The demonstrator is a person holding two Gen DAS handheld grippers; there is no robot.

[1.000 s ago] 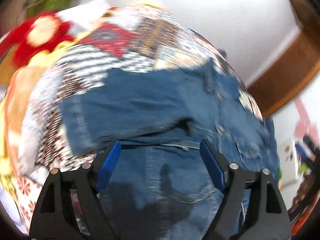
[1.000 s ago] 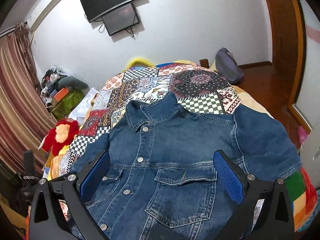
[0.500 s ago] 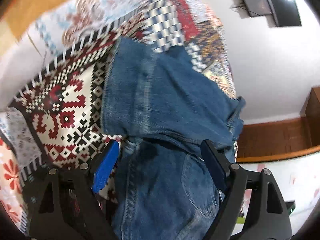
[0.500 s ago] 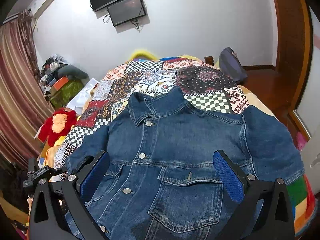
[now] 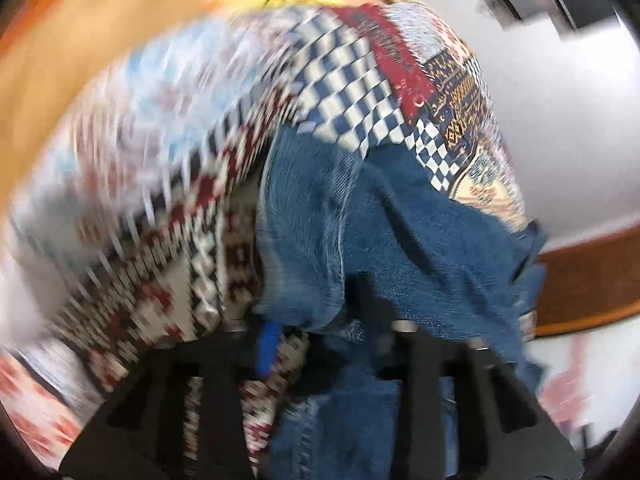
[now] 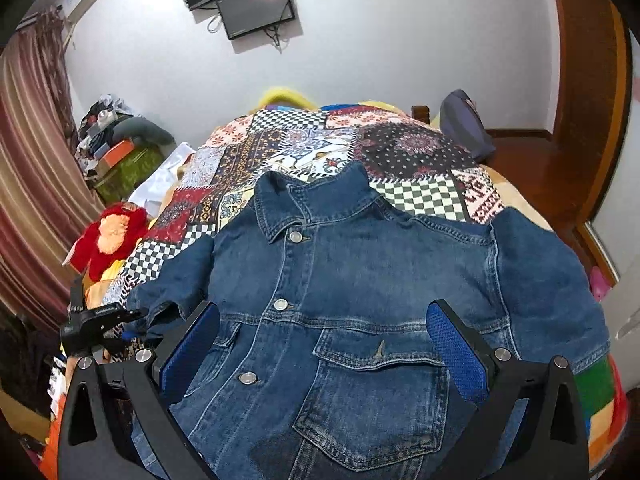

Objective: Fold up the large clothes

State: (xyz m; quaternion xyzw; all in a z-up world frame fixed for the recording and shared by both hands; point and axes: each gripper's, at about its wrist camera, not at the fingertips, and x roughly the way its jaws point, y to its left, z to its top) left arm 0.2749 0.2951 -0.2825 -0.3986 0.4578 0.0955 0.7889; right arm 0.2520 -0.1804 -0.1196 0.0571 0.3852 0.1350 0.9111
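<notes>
Left wrist view first, and it is blurring badly: the left gripper (image 5: 332, 344) is diving in at the cuff end of the denim jacket's (image 5: 400, 232) short sleeve (image 5: 304, 232). Half a second back its fingers were standing wide apart with the sleeve lying between them; now they are looking much closer together, with denim bunching right at the tips. Whether they are actually clamping the cloth I cannot tell, the smear is hiding it. The patchwork quilt (image 5: 344, 92) is streaking past underneath.

Over to the right wrist view, and this one is sharp. The jacket (image 6: 352, 288) is lying face up and buttoned on the bed's quilt (image 6: 312, 148), collar (image 6: 316, 200) pointing toward the far wall. The right gripper (image 6: 324, 348) is hovering over the chest pocket (image 6: 376, 392), fingers spread wide, holding nothing, barely shifted from a moment ago. Out at the left, the other gripper (image 6: 138, 314) is sitting right at the sleeve cuff (image 6: 160, 308).

So the first fold looks to be starting: sleeve in across the chest, I would say.
</notes>
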